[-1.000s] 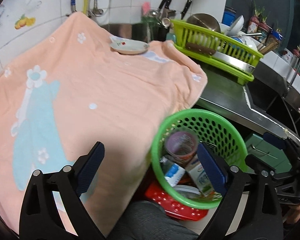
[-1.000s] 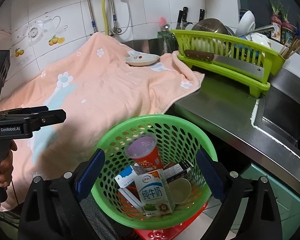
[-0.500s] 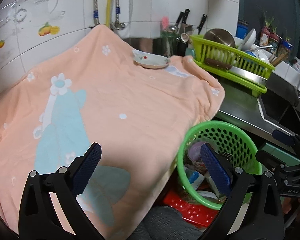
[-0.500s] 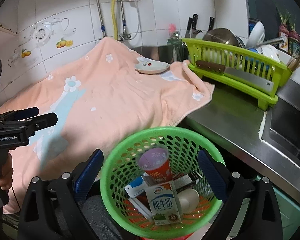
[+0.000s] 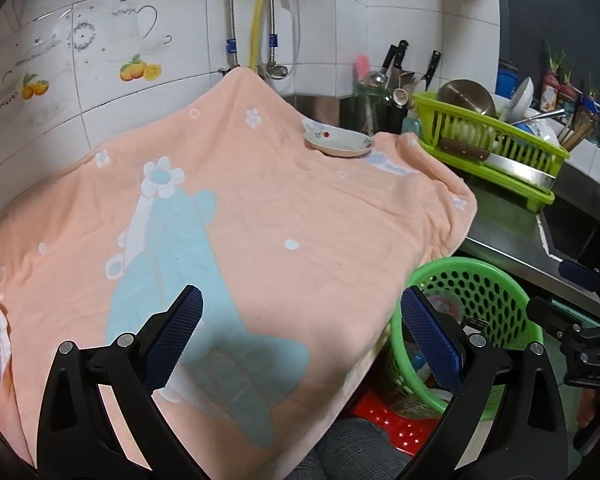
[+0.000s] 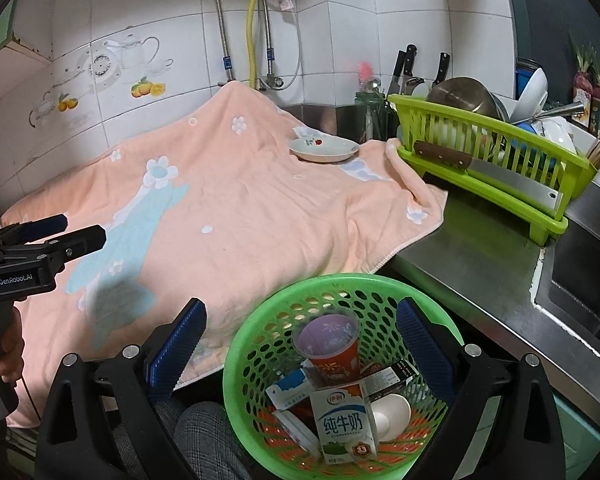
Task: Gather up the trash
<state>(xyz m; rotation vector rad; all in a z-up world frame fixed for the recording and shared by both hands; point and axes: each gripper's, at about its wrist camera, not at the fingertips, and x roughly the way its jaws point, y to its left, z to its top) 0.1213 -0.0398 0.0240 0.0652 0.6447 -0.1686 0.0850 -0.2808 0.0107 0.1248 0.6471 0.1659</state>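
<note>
Both grippers have drawn up and back from the green basket (image 6: 340,364), which holds the trash — milk carton (image 6: 342,424), paper cup (image 6: 330,348), wrappers. The left gripper (image 5: 300,340) and right gripper (image 6: 300,344) hang released and empty. The risk is the small plate (image 6: 324,149) on the peach towel (image 6: 240,216) covering the counter — snag the cloth and it slides off.

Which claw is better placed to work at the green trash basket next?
Right. The right claw hangs open directly over the green basket; the left claw is open over the peach towel.
</note>
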